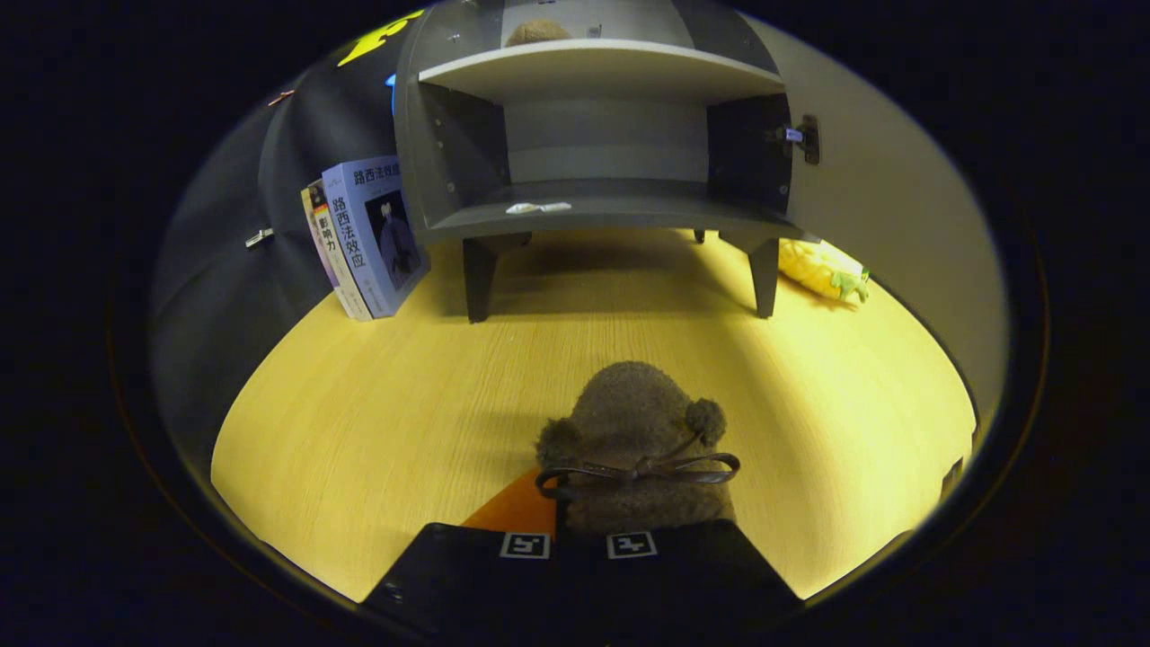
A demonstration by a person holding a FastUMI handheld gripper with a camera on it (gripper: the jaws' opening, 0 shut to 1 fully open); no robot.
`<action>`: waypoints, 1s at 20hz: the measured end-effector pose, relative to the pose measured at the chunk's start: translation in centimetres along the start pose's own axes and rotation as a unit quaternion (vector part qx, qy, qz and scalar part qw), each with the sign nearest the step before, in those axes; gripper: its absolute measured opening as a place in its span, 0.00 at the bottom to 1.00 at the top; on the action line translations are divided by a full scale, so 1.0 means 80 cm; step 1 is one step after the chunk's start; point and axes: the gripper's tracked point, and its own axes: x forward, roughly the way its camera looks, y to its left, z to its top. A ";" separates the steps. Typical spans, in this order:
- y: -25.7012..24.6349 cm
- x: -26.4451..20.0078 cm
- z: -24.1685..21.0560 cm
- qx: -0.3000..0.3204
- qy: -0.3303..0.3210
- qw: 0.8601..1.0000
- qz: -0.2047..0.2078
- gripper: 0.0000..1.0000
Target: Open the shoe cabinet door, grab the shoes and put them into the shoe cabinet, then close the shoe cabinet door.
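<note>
You're looking down at a pale wooden tabletop (pixel 377 404) with a fine straight grain, lit brightly and evenly so it glows yellow, with soft shadows pooling under the furniture at its far side. Behind it hangs a dark cloth wall (pixel 225 270) that falls off into gloom on your left. Against that side you have a couple of books (pixel 364 238) standing on end and leaning. Over on your right, a plush pineapple (pixel 822 270) lies on the wood, close by a broad, plain, light-coloured panel.
</note>
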 end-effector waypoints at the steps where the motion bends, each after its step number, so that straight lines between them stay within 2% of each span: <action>1: -0.001 -0.009 0.010 0.003 -0.007 1.000 0.002 0.08; 4: -0.001 -0.048 0.054 0.016 -0.032 0.999 0.013 0.08; 12: 0.001 -0.174 0.207 -0.019 -0.123 0.992 0.033 0.08; 20: -0.018 -0.220 0.336 0.021 -0.148 0.988 0.028 0.08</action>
